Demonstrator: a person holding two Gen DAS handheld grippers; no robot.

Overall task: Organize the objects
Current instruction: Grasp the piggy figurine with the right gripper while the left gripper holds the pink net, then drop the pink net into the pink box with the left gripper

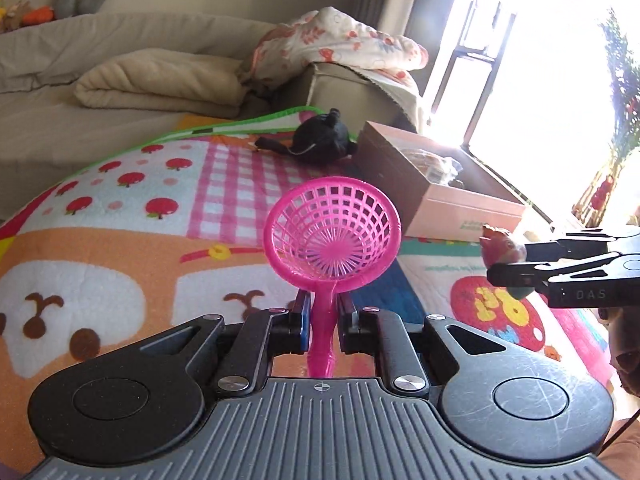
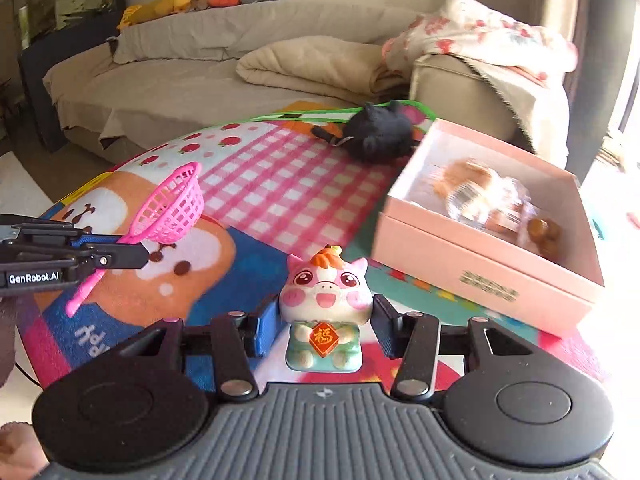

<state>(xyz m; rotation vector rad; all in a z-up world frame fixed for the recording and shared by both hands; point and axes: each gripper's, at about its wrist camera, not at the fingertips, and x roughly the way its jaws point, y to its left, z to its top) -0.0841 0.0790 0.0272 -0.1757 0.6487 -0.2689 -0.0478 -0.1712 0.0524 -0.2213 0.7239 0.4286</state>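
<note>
**Two toys in the air, box half filled**

From where I stand, the biggest thing is the beige sofa (image 2: 224,60) along the back, with a folded blanket (image 2: 316,64) and a flowered quilt (image 2: 500,36) piled on it. In front lies the bright play mat (image 2: 280,184), checked pink in the middle, which carries everything being sorted.

On the mat's right side sits the open pink box (image 2: 492,256). Some things already lie inside it, orange-brown and wrapped in clear plastic, too blurred to name. Just beyond the box's far corner a black plush toy (image 2: 376,132) rests on the mat, not yet collected.

The left hand-held gripper (image 1: 323,320) is closed tight on the handle of a pink plastic strainer (image 1: 332,232), basket end pointing forward and held above the mat, well apart from the box.

The right hand-held gripper (image 2: 326,320) is clamped on a small pig figurine (image 2: 324,312), its fingers pressing the head from both sides. The figurine is upright, facing the camera, and near the box's front wall but not over the opening.

By my reckoning the tidying is partly done: a few items are boxed, two are in hand and need dropping in, and the black plush remains.
</note>
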